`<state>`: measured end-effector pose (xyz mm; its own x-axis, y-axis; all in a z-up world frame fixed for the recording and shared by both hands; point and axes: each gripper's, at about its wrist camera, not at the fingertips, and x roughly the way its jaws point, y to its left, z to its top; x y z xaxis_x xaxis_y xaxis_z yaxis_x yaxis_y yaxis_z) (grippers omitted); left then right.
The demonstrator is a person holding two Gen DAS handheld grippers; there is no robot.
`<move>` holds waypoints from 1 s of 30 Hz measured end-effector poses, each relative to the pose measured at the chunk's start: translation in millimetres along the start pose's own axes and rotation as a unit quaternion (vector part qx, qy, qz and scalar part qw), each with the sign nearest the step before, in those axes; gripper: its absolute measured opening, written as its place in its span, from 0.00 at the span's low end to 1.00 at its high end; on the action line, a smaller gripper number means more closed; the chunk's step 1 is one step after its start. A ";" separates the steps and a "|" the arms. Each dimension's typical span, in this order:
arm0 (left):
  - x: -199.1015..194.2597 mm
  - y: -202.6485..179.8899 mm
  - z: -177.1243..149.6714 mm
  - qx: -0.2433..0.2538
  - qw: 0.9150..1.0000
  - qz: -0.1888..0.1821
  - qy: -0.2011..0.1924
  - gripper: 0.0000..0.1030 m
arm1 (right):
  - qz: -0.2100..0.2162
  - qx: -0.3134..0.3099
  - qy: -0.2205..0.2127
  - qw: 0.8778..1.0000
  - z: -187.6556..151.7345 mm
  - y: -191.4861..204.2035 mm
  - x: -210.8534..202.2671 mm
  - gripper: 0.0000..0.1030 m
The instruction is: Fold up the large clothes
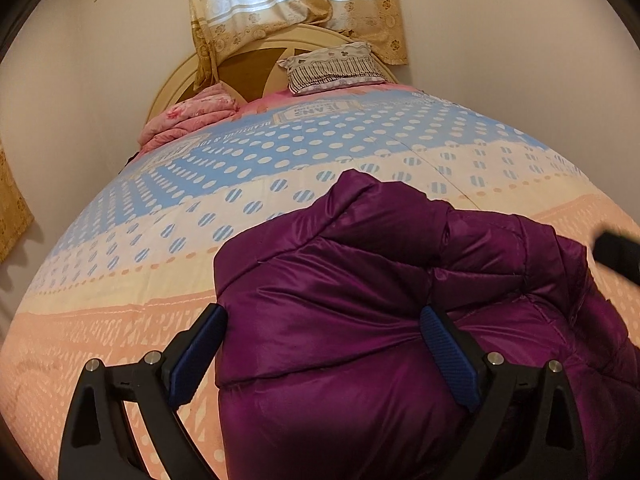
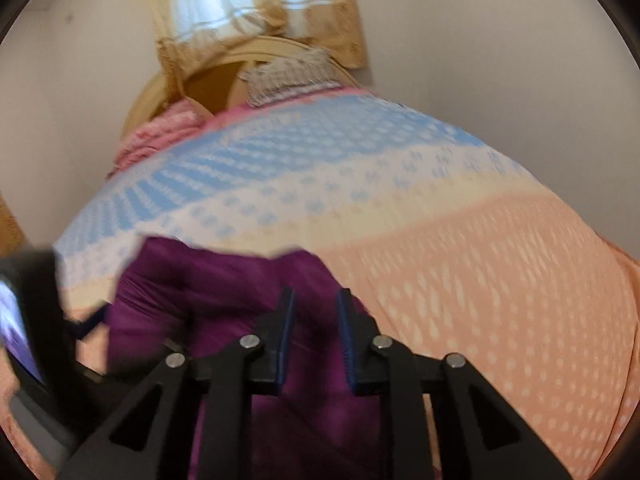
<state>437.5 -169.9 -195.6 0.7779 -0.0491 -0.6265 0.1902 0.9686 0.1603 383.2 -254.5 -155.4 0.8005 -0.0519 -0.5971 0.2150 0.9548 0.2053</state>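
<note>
A purple puffer jacket [image 1: 360, 272] lies bunched on the bedspread [image 1: 120, 240], partly folded over itself. My left gripper [image 1: 323, 312] is open wide at the jacket's near left part. Its left finger [image 1: 200, 352] is over the bedspread just outside the jacket's edge, and its right finger [image 1: 444, 356] rests on the fabric. In the blurred right wrist view my right gripper [image 2: 315, 300] hangs over the jacket [image 2: 224, 288] with only a narrow gap between its pads. Whether they pinch fabric does not show. The dark blur at the left view's right edge is the right gripper [image 1: 616, 256].
The bed has a blue, white and peach dotted spread. A striped pillow [image 1: 336, 68] and a folded pink blanket [image 1: 188, 116] lie by the round headboard [image 1: 248, 68]. Curtains [image 1: 288, 0] hang behind. The left hand's device [image 2: 28, 320] fills the right view's left edge.
</note>
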 end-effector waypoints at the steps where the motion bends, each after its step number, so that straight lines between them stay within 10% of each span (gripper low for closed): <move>1: -1.8 2.9 0.3 -0.005 1.000 -0.005 0.000 0.95 | 0.003 0.001 0.003 1.000 2.5 0.6 7.1 0.22; 9: 14.5 48.6 -6.1 -0.118 0.990 -0.075 0.032 0.99 | 0.023 0.009 0.047 0.999 -21.8 -16.0 62.1 0.19; 30: 32.4 34.9 -11.4 -0.085 0.993 -0.054 0.070 0.99 | 0.001 -0.003 0.084 0.996 -28.9 -18.5 80.1 0.19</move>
<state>462.4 -134.9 -219.0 0.6659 -0.1318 -0.7343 0.1552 0.9872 -0.0365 427.2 -267.9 -229.4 0.6960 -0.0009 -0.7181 0.2102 0.9564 0.2026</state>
